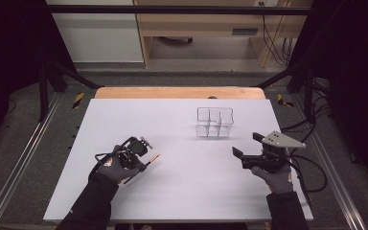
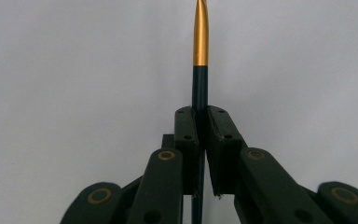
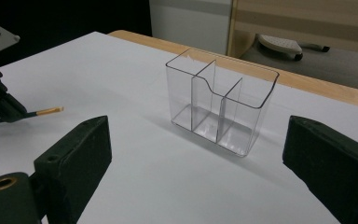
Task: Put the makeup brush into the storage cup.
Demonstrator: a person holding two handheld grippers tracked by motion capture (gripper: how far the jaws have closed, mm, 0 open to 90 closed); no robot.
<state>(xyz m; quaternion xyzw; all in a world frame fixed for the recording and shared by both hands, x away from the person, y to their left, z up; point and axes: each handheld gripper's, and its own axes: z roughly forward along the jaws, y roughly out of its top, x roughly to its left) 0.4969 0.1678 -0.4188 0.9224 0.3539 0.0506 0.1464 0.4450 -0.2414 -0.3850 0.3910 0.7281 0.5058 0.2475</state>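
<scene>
My left gripper (image 1: 146, 164) lies low over the white table (image 1: 187, 191) at the left, shut on a slim dark pen (image 1: 154, 158) with a gold tip. In the left gripper view the pads (image 2: 186, 128) pinch the dark shaft, and the pen (image 2: 200, 42) juts straight out beyond them. A clear plastic organizer (image 1: 214, 122) with several compartments stands upright and empty toward the back right. My right gripper (image 1: 247, 144) hovers at the right, open, with nothing between its jaws. In its own view the organizer (image 3: 221, 100) stands ahead, and the pen's gold tip (image 3: 49, 111) shows at the left.
A wooden strip (image 1: 179, 92) borders the table's far edge. Dark frame rails (image 1: 28, 143) run along both sides. Cables (image 1: 311, 167) trail off the right edge near my right hand. A cabinet and a desk stand on the floor beyond.
</scene>
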